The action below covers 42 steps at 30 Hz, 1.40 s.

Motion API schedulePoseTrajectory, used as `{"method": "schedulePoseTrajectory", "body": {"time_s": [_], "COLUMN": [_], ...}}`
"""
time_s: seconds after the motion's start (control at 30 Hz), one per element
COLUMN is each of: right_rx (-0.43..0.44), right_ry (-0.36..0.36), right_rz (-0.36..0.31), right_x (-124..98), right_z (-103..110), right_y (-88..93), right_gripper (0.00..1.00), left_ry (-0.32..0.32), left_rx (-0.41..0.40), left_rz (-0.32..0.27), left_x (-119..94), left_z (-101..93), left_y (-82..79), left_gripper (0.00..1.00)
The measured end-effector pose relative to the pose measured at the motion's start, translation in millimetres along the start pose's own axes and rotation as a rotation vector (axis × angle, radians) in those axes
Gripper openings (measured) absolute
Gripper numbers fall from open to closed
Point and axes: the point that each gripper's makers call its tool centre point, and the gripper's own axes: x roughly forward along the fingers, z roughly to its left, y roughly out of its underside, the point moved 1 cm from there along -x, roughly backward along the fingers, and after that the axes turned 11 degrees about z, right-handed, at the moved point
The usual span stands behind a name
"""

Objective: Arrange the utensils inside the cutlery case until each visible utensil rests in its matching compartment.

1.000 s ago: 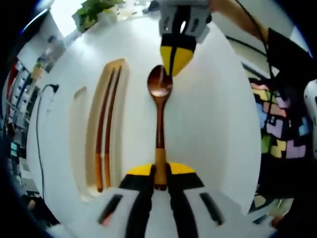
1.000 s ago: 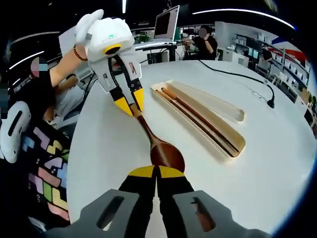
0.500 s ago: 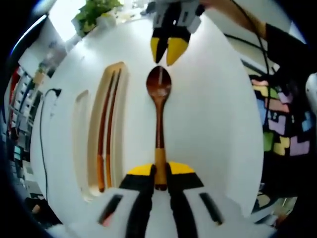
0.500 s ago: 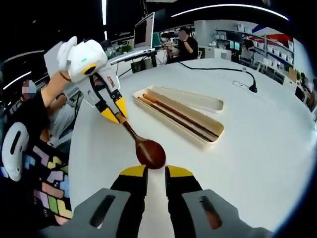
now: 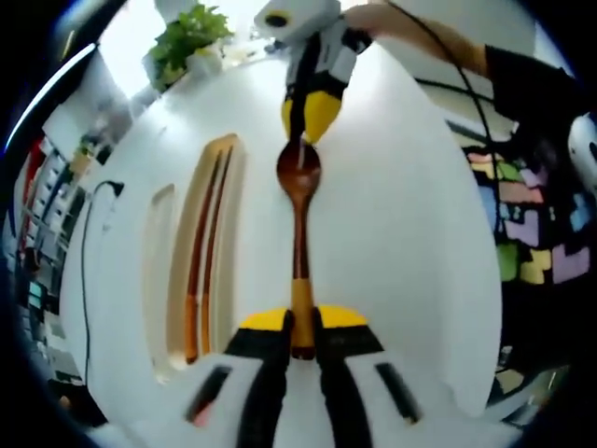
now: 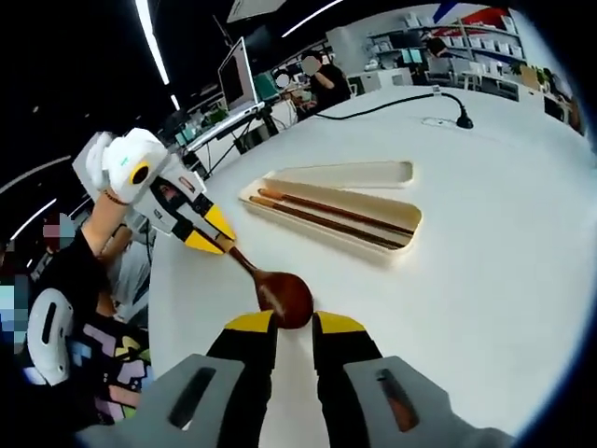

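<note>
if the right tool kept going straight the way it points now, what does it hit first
Most likely the bowl of the wooden spoon, which lies right ahead of the open right tool. Beyond it along the handle sits the left tool, shut on the handle's end. Depth is hard to judge, so contact may already be close.

In the left gripper view, the left black-and-yellow two-jaw gripper (image 5: 300, 327) is rising from the bottom edge with its yellow-tipped jaws pressing together on the orange end of a brown wooden spoon (image 5: 299, 219). In the right gripper view, it is reaching in from the left, carried by a bare hand (image 6: 104, 219) wearing a dark bead bracelet. The right black-and-yellow two-jaw gripper (image 6: 294, 325) is holding its jaws slightly parted, tips just at the spoon's bowl; in the left gripper view, it is hanging down over the bowl.
</note>
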Motion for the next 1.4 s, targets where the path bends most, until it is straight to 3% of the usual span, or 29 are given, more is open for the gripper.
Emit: {"method": "schedulePoseTrajectory", "body": {"time_s": [0.2,0.37,0.77,0.87,0.93,1.1,1.2,1.4], "right_rx": [0.145,0.236,0.249,0.309,0.285,0.406,0.445,0.467], "right_ry": [-0.049,-0.148,-0.189,-0.190,-0.189,-0.247,-0.264,-0.288], "right_rz": [0.017,0.007,-0.026,0.018,0.001,-0.006,0.030,0.000], "right_x": [5.6,7.8,10.7,11.4,10.2,7.8,9.5,4.3], "right_z": [-1.8,5.7,5.7,7.4,9.8,11.5,11.2,5.0], "right_y": [-0.7,0.8,-7.5,-4.5,-5.2,-4.7,-1.5,-9.7], "right_gripper": [0.07,0.07,0.06,0.05,0.05,0.03,0.03,0.02], "left_ry": [-0.007,0.004,0.015,0.015,0.019,0.021,0.046,0.049], "left_rx": [-0.010,-0.051,-0.085,-0.086,-0.096,-0.098,-0.096,-0.087], "left_rz": [-0.016,-0.047,-0.071,-0.073,-0.076,-0.085,-0.092,-0.098], "left_x": [0.0,-0.4,0.5,0.3,0.3,-0.2,-0.2,-0.2], "left_z": [0.8,3.1,4.2,3.7,4.2,3.5,4.4,3.1], "left_y": [-0.4,1.0,0.2,0.0,0.1,-0.2,0.0,-0.8], "left_gripper": [0.10,0.10,0.10,0.10,0.10,0.11,0.11,0.11]}}
